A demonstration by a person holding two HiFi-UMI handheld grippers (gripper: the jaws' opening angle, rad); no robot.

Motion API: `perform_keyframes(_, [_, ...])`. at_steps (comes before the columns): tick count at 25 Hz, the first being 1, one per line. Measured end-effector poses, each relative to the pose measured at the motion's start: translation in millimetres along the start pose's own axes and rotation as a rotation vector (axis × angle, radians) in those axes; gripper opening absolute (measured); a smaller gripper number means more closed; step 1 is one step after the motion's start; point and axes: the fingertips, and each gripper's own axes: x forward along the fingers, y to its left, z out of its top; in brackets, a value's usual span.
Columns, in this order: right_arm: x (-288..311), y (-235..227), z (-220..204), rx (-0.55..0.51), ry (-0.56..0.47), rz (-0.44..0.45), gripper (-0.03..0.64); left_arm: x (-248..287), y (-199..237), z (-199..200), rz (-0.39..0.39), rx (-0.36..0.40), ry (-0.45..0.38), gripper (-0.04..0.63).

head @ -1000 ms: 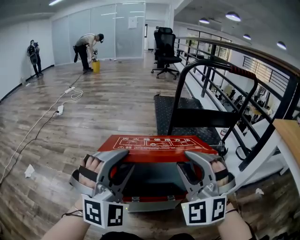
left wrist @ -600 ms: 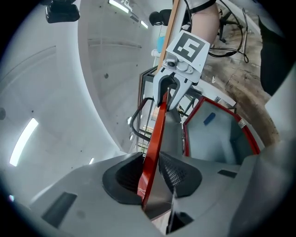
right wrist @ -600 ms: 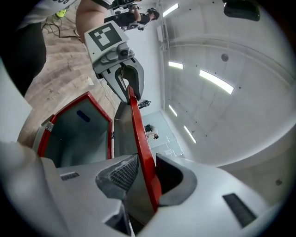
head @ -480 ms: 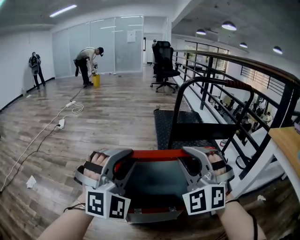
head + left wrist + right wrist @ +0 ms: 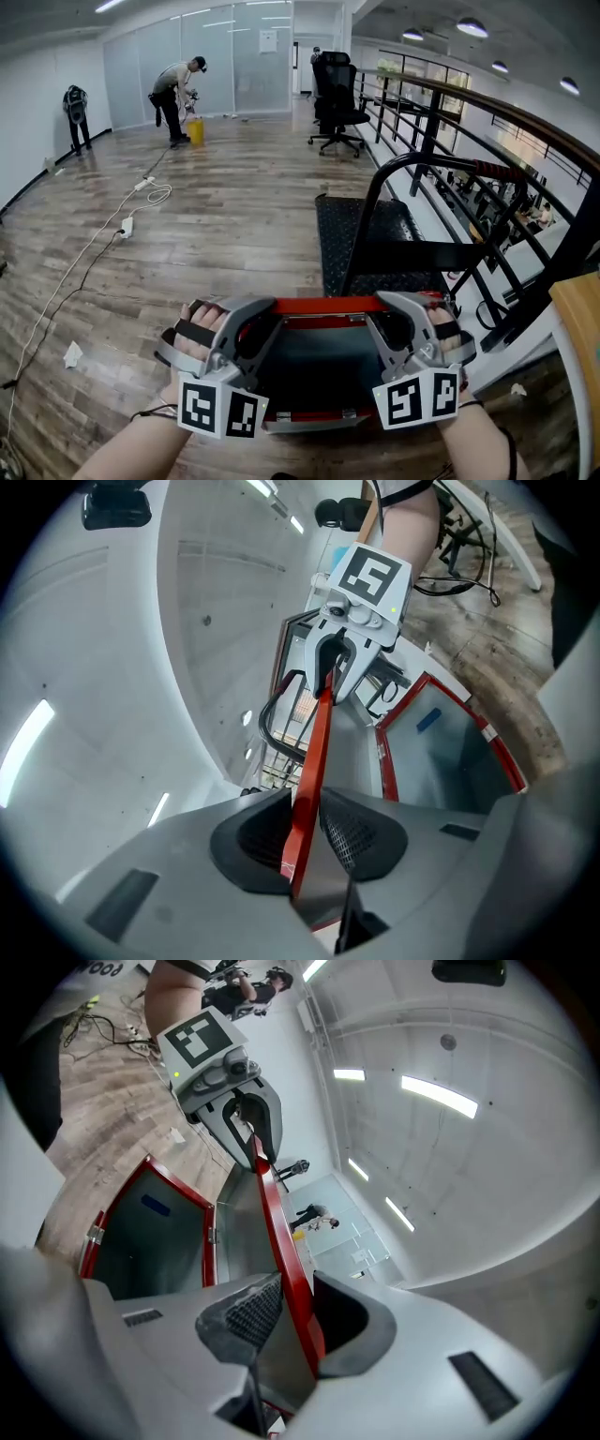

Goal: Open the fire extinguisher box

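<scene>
The red fire extinguisher box [image 5: 314, 420] stands on the wooden floor right below me, its grey inside showing. Its red lid [image 5: 328, 306] is raised and seen edge-on. My left gripper [image 5: 251, 328] holds the lid's left end and my right gripper [image 5: 386, 326] its right end. In the left gripper view the lid [image 5: 315, 747] runs between the pads of the left gripper [image 5: 305, 834], with the right gripper [image 5: 339, 660] at its far end. The right gripper view shows the lid [image 5: 277, 1222] clamped in the right gripper [image 5: 286, 1314]. Both sets of jaws are closing on the lid.
A black hand cart [image 5: 422, 216] stands just behind the box, beside a dark railing [image 5: 487, 103]. A wooden tabletop edge [image 5: 581, 319] is at the right. A white cable [image 5: 103, 234] crosses the floor at left. An office chair [image 5: 337, 94] and two people [image 5: 173, 89] are far off.
The lid has swung up from a low tilt, with its printed top showing, to edge-on. Both grippers rose with it and the jaws narrowed on its edge.
</scene>
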Motion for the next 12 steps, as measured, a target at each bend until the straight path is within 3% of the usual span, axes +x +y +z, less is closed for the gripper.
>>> perform_keyframes(6, [8,-11,-1,0.028,0.082,0.119,0.106,8,12,-1,-0.136,-0.047,0.037,0.094])
perform_keyframes(12, [15,-16,-4,0.039,0.144,0.206,0.106,15,18,-4,-0.206,-0.121,0.065,0.094])
